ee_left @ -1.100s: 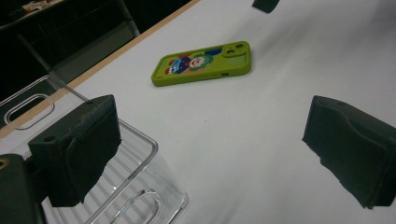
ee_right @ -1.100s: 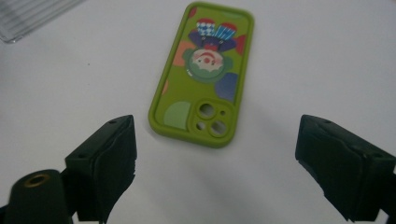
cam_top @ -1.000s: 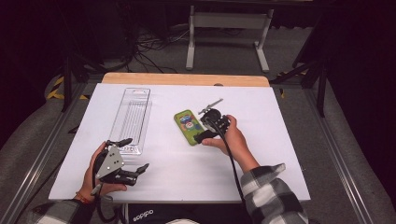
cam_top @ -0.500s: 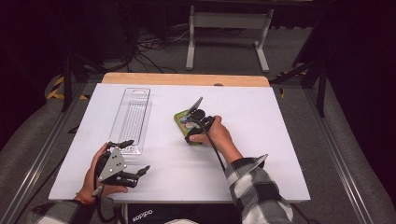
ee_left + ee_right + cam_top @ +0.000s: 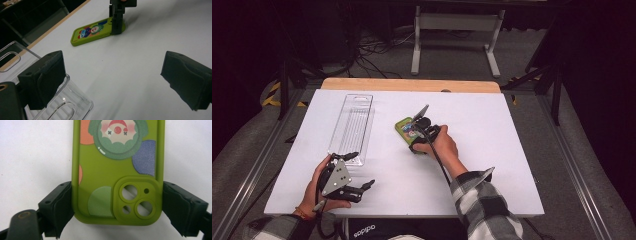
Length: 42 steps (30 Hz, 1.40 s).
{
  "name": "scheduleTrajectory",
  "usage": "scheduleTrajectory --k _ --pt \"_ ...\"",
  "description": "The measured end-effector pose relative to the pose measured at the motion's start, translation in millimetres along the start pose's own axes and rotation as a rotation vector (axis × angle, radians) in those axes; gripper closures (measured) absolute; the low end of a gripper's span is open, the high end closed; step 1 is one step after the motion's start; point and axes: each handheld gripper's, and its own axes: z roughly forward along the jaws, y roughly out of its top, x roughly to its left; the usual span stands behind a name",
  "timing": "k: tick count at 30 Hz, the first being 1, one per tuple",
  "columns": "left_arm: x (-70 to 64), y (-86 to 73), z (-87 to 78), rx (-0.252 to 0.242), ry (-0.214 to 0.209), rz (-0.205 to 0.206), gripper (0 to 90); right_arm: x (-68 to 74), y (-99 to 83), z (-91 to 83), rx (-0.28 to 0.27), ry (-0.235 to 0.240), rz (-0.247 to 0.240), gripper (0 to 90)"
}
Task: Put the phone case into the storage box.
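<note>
— Phone case (image 5: 406,129), green with a cartoon print: where does it lie?

— Flat on the white desk (image 5: 492,150), near the middle and a little toward the far edge. White surface lies bare on every side of it.

— And the right gripper (image 5: 416,131)?

— Down at the case's camera-hole end. In the right gripper view its jaws stand on either long edge of the case (image 5: 117,170), pressed against the rims, gripping it there.

— What of the left gripper (image 5: 357,175)?

— It sits close to the desk's near edge, toward the left corner. Its jaws are spread wide with nothing between them. One jaw hangs over the near end of the clear plastic tray (image 5: 352,125); whether it touches cannot be told.

— How much room lies between the two?

— A bare stretch of desk; the tray and case are well apart. The right half of the desk is bare out to its edge.
</note>
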Motion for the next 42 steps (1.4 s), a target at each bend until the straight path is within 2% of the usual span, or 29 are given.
scheduleTrajectory --k 4,9,11,12,13,14,16,17,18,19,20,21,22,24,25,29,30,33,35,37,42 --pt "-1.8 1.8 1.5 0.011 0.011 0.02 6.2 0.3 -3.6 -0.7 -0.026 -0.002 -0.004 16.9" --pt "-7.2 9.3 7.7 0.031 0.04 0.11 7.3 -2.8 -10.5 -5.3 -0.078 0.024 0.014 17.1" --pt "-10.1 12.4 10.6 0.038 0.056 0.153 8.2 -3.6 -14.2 -9.1 -0.096 0.057 0.012 17.1" --pt "-10.1 12.4 10.6 0.038 0.056 0.153 8.6 -3.3 -16.2 -11.5 -0.106 0.066 0.008 17.1" --pt "-11.3 14.1 12.0 0.049 0.068 0.177 9.1 -2.6 -18.2 -14.2 -0.113 0.07 0.004 17.1" --pt "-14.4 17.3 14.9 0.07 0.092 0.229 9.5 -1.7 -20.4 -17.4 -0.123 0.087 0.002 17.1" --pt "-19.1 20.5 17.9 0.088 0.121 0.295 9.8 0.5 -25.1 -24.7 -0.138 0.111 -0.011 17.1" --pt "-19.1 20.5 17.9 0.088 0.121 0.295 9.8 0.5 -25.1 -24.7 -0.138 0.111 -0.011 17.1" --pt "-25.5 23.9 21.9 0.11 0.152 0.362 9.9 3.8 -30.8 -33.4 -0.154 0.14 -0.036 17.1" --pt "-28.8 25.5 24.0 0.121 0.172 0.397 10.0 6.4 -33.9 -37.8 -0.158 0.15 -0.052 17.0" --pt "-32.5 26.6 26.6 0.115 0.186 0.425 10.2 8.8 -37.1 -42.0 -0.164 0.154 -0.064 17.0" --pt "-32.5 26.6 26.6 0.115 0.186 0.425 11.5 11.2 -40.2 -45.9 -0.17 0.161 -0.076 17.0" --pt "-37.5 30.7 30.8 0.125 0.199 0.483 12.0 13.8 -43.2 -49.8 -0.173 0.165 -0.089 17.0" --pt "-41.4 34.7 34.5 0.128 0.21 0.517 12.7 18.1 -48.9 -57.2 -0.184 0.172 -0.109 17.0" --pt "-41.4 34.7 34.5 0.128 0.21 0.517 13.5 18.1 -48.9 -57.2 -0.184 0.172 -0.109 17.0" --pt "-52.9 41.7 46.6 0.113 0.238 0.601 14.7 28.8 -59.8 -73.3 -0.212 0.192 -0.146 17.0" --pt "-52.9 41.7 46.6 0.113 0.238 0.601 15.3 30.6 -60.8 -75.4 -0.215 0.196 -0.151 17.0" --pt "-62.7 47.0 55.2 0.105 0.284 0.692 19.5 36.5 -64.1 -81.8 -0.233 0.21 -0.171 17.0" --pt "-64.0 47.4 56.4 0.107 0.288 0.703 20.0 38.8 -65.0 -83.0 -0.233 0.216 -0.176 16.9" --pt "-67.0 49.2 59.4 0.092 0.307 0.727 24.4 42.1 -66.0 -83.8 -0.234 0.226 -0.189 16.9" --pt "-73.7 51.3 63.8 0.113 0.353 0.815 37.3 49.5 -66.0 -85.3 -0.233 0.242 -0.212 16.8"
